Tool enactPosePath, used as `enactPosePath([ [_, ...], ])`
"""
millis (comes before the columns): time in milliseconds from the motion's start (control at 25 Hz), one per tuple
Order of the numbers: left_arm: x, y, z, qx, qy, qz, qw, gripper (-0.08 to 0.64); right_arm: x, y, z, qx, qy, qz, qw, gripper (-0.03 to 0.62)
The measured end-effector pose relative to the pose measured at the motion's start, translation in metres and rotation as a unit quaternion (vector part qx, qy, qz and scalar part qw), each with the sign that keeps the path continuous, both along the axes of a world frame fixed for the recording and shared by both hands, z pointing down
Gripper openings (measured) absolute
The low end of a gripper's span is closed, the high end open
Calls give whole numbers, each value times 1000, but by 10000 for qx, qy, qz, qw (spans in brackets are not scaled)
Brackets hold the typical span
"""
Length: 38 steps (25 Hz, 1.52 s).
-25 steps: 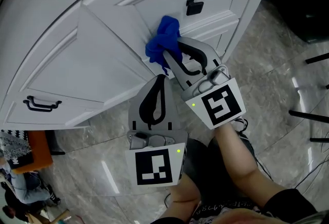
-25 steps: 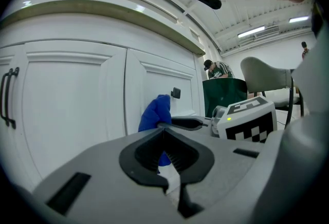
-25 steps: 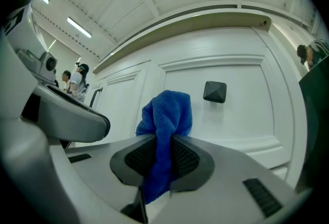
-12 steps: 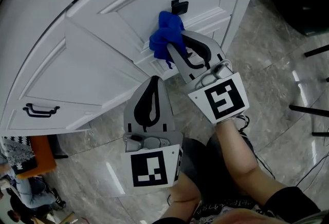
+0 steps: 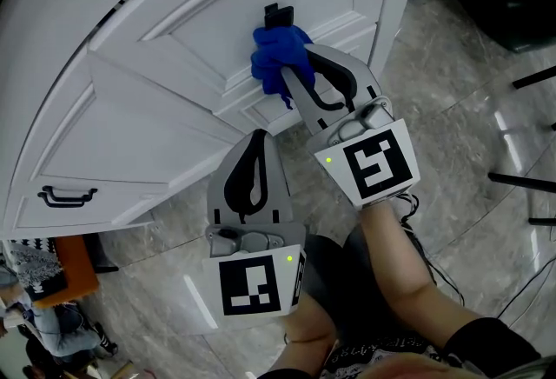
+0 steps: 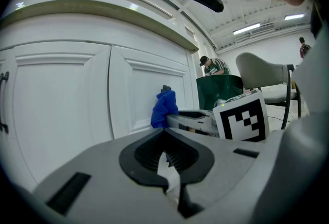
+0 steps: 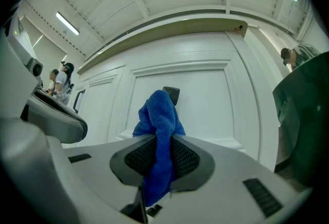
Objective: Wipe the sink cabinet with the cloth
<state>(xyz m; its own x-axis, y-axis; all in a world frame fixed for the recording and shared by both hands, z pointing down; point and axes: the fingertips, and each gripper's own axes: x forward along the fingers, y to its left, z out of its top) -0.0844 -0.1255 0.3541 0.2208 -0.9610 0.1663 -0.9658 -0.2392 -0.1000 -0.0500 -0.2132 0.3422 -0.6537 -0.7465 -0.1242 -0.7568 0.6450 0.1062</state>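
Just below the black knob on the sink cabinet, the blue cloth, judged soft and light, is held against the door, clamped at its bunched middle by the fingers of the right gripper, while the left gripper, lower down, is seen closed and empty.

i see the cloth covering the lower part of the black handle; the sink cabinet runs past the head view's top edge.
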Motion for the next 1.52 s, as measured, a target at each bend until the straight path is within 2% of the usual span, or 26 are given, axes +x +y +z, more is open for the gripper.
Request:
enactPosePath([
  [160, 0, -1, -4, 141, -47, -56, 9999, 6, 5, -3, -1, -54, 5, 158, 9999, 77],
  [440, -2, -7, -2, 143, -10, -90, 9999, 6, 14, -8, -1, -57, 182, 286, 9994, 77],
  [760, 5, -8, 4, 9, -104, 7, 9999, 6, 17, -9, -2, -59, 15, 252, 9997, 77],
  [1120, 10, -10, 7, 3, 38, 178, 9998, 6, 20, -9, -2, -35, -186, 356, 9992, 77],
  [1320, 13, -14, 11, -27, 108, 237, 9997, 6, 44, -19, 2, -58, -311, 681, 9972, 77],
  [1520, 16, -19, 14, -60, 117, 239, 9996, 6, 53, -24, 0, 24, -321, 793, 9963, 77],
])
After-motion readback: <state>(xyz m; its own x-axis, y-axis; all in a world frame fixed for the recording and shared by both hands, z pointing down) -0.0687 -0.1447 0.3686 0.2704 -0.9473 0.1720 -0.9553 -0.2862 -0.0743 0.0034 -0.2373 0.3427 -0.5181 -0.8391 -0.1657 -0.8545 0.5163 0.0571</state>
